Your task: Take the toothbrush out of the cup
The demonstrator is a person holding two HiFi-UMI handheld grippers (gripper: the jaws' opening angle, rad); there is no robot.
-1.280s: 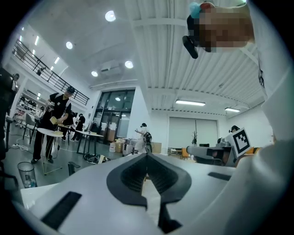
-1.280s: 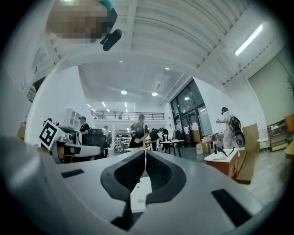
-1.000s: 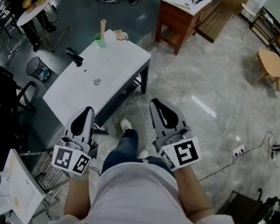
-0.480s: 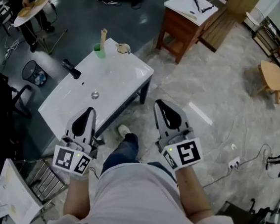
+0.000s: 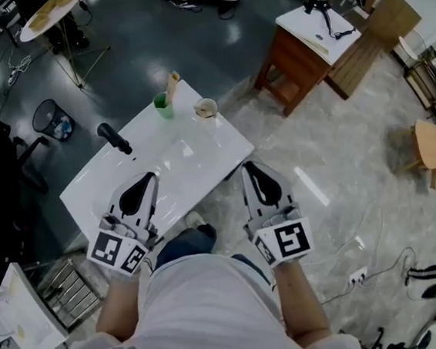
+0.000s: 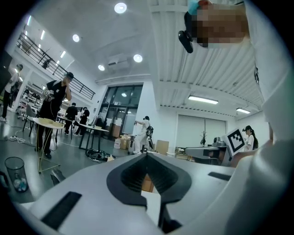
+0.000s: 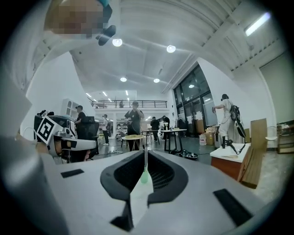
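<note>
The left gripper [image 5: 149,176] is held level over the near edge of a white washbasin [image 5: 189,156]. Its fingers [image 6: 125,176] are pressed together, with nothing between them. The right gripper [image 5: 249,167] is level too, just off the basin's near right corner. Its fingers [image 7: 120,178] are also together and empty. The green cup [image 5: 163,106] stands well ahead of both pairs of fingertips, at the basin's far edge. The toothbrush [image 5: 171,85] stands tilted in it. A small round bowl [image 5: 206,108] sits just right of the cup. A black faucet [image 5: 113,137] stands ahead and left of the left fingertips.
</note>
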